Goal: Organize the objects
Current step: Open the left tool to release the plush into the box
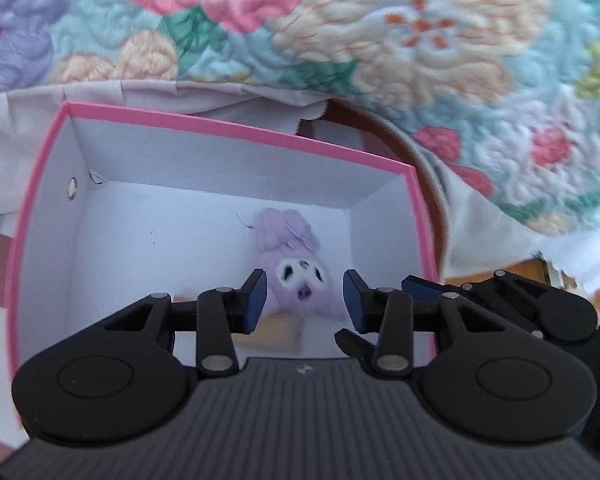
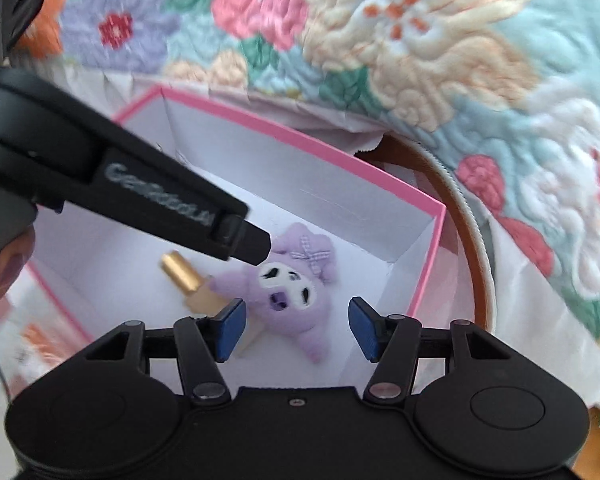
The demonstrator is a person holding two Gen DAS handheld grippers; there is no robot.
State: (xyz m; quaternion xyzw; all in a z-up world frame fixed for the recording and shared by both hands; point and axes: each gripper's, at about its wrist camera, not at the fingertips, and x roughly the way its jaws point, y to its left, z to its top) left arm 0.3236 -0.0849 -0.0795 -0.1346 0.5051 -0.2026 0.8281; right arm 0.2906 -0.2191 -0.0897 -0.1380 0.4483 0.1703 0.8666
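A pink-rimmed white box (image 1: 236,126) (image 2: 300,136) stands open. Inside it lies a small purple plush toy (image 1: 300,268) (image 2: 292,284) with a white face. Beside it lies a gold-capped bottle (image 2: 184,276), of which only a tan bit (image 1: 276,330) shows in the left wrist view. My left gripper (image 1: 305,300) is open and empty above the plush. My right gripper (image 2: 297,326) is open and empty over the box, just right of the left one. The left gripper's black body (image 2: 112,188) crosses the right wrist view.
A quilted floral bedspread (image 1: 420,40) (image 2: 420,40) lies behind and to the right of the box. A round brown rim (image 1: 412,148) (image 2: 472,240) curves by the box's right side. White cloth (image 1: 28,112) lies under the box.
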